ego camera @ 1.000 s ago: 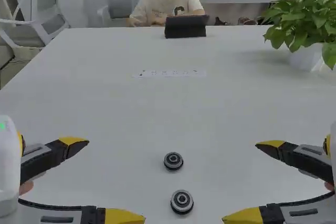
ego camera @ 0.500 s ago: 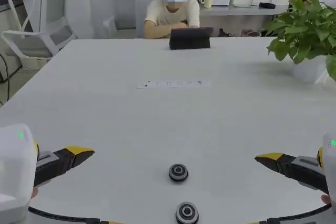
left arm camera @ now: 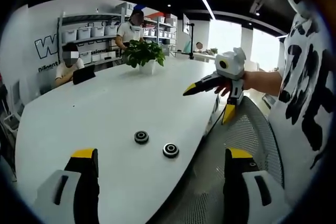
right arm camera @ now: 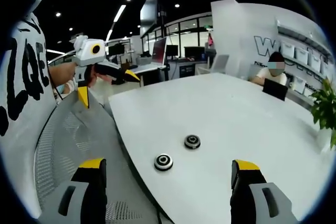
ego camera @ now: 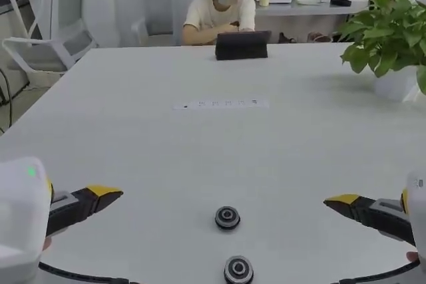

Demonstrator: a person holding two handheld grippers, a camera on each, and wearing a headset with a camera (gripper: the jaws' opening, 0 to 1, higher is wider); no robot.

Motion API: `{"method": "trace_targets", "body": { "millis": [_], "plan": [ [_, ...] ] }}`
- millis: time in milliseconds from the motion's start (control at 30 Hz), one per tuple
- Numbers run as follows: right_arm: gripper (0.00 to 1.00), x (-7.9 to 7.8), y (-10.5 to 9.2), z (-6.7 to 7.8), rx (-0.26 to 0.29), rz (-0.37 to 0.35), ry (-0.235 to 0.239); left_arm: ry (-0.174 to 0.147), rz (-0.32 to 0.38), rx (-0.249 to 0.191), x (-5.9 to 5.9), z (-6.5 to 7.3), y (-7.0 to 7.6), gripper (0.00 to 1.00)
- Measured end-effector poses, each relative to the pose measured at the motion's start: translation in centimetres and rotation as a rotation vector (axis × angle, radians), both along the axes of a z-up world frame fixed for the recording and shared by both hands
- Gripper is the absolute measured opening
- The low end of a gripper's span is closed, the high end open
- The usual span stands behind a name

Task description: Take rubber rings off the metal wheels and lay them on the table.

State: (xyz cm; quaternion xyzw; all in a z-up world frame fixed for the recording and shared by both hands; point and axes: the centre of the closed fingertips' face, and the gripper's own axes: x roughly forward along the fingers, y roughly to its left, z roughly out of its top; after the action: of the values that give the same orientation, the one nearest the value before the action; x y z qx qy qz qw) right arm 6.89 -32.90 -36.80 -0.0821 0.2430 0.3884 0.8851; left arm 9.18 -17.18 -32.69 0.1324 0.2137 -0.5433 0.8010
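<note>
Two small metal wheels with black rubber rings lie flat on the white table (ego camera: 200,151), a farther wheel (ego camera: 227,217) and a nearer wheel (ego camera: 238,269). The left gripper view has them as the farther wheel (left arm camera: 141,137) and the nearer wheel (left arm camera: 170,150). My left gripper (left arm camera: 161,153) is open and holds nothing; its yellow-tipped finger (ego camera: 96,195) sits left of the wheels. My right gripper (right arm camera: 168,163) is also open and holds nothing, with its finger (ego camera: 349,203) to their right. Both grippers stand well apart from the wheels.
A potted plant (ego camera: 389,31) stands at the table's back right. A white power strip (ego camera: 219,104) lies mid-table. A person sits at the far end behind a dark tablet (ego camera: 241,44). An office chair (ego camera: 60,38) stands at the back left. The table's near edge runs just under the grippers.
Only the head camera has tilted up a little, sliding the whole picture down. Both grippers stay open on either side of the wheels, which have not moved.
</note>
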Motion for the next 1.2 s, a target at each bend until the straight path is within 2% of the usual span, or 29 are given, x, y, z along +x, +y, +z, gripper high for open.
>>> {"method": "trace_targets", "body": {
  "millis": [833,1200],
  "plan": [
    [0.99,-0.2,0.3,-1.7,0.011,0.009,0.035,0.037,-0.010,0.003,-0.1,-2.0,-0.7,0.99],
    [0.99,0.0,0.6,-1.6,0.027,0.015,0.022,0.030,-0.024,0.000,-0.2,-2.2,-0.9,0.99]
  ]
}}
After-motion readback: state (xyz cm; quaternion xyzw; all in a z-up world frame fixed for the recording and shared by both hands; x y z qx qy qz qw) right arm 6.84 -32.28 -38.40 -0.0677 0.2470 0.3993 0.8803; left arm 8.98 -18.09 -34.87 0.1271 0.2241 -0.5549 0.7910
